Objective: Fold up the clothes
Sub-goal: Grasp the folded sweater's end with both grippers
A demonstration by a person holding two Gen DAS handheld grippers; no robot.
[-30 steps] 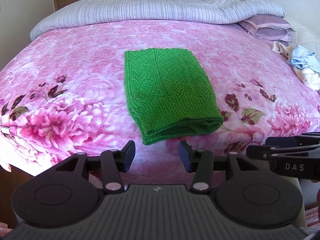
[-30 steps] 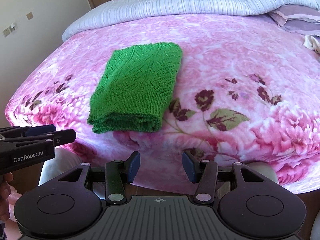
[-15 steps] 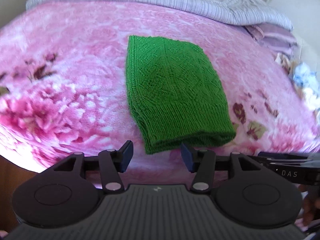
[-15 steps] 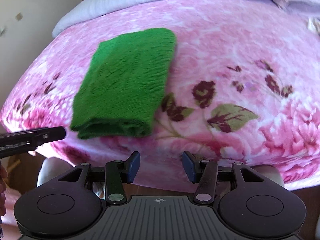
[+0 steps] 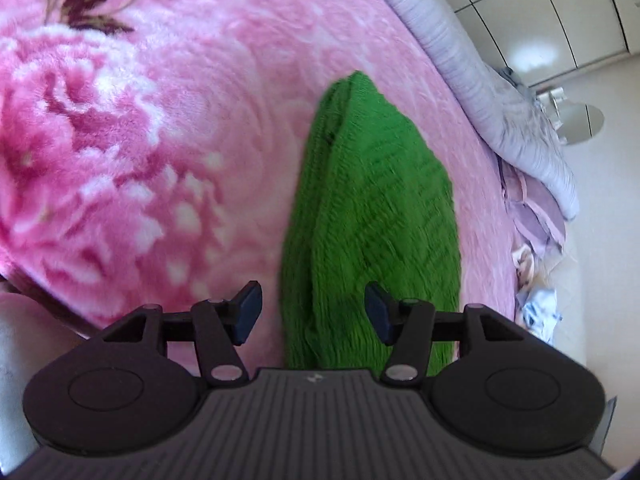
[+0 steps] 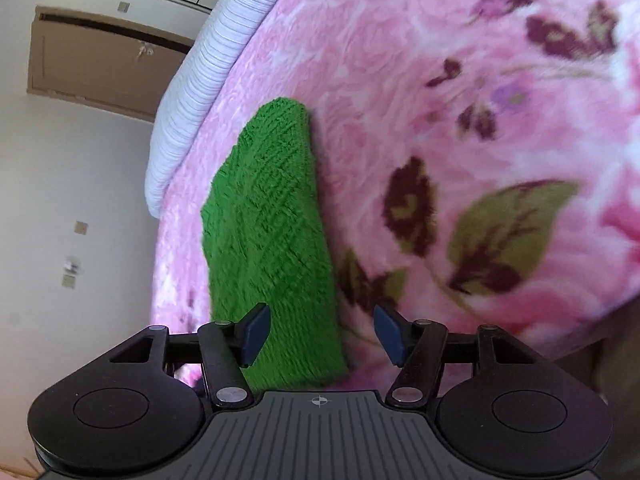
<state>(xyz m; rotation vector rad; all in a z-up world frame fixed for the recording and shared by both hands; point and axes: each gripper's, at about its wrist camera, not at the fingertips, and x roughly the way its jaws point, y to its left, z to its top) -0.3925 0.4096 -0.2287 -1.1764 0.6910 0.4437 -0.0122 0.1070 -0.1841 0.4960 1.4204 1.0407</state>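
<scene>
You've got both claws rolled sideways to straddle the sweater's (image 5: 372, 216) near edge: left gripper (image 5: 312, 312) spread, right gripper (image 6: 320, 334) opening, neither pinching yet.

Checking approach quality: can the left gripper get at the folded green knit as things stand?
Probably yes: the left gripper is open, the green knit's near end lies between its fingers, and nothing blocks it.
</scene>
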